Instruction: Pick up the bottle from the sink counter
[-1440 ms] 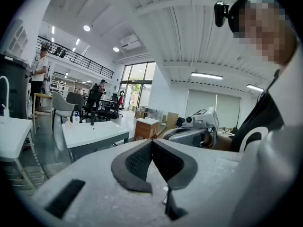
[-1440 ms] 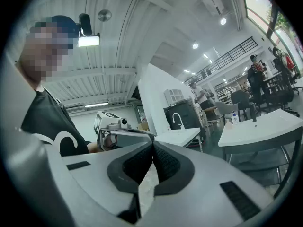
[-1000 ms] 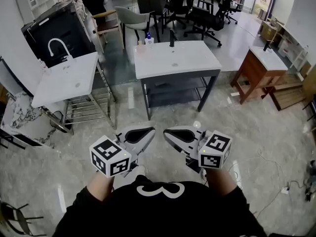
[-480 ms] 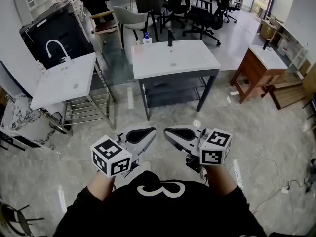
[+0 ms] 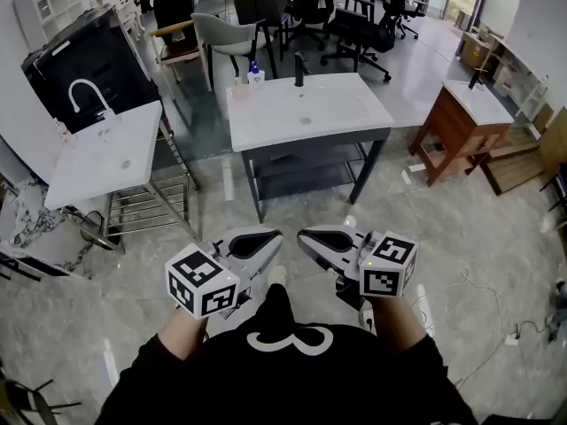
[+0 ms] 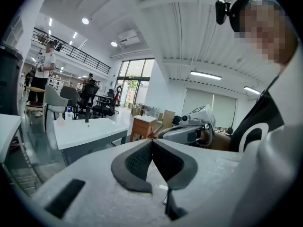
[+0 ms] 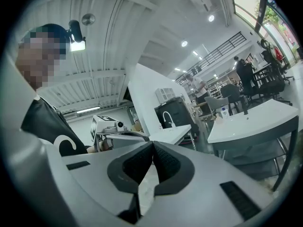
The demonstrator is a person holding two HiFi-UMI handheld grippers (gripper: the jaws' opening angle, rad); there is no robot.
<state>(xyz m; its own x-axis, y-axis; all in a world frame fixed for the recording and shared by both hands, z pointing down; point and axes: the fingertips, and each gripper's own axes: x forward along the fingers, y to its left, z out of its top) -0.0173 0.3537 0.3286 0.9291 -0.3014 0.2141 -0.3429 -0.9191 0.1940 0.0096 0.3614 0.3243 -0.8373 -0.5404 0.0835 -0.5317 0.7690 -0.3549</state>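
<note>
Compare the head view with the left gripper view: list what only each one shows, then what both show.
Only the head view: the curved white faucet on the side counter, and the marker cube on the left tool. Only the left gripper view: the ceiling lights and the air conditioner near the ceiling. Both: the white sink counter with the blue-capped bottle at its far edge, the wooden vanity, and the right tool.

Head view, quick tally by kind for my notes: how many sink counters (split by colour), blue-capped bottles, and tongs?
White sink counters: 2
Wooden sink counter: 1
Blue-capped bottle: 1
Tongs, shut with nothing between them: 2, left tongs and right tongs
Total: 6
</note>
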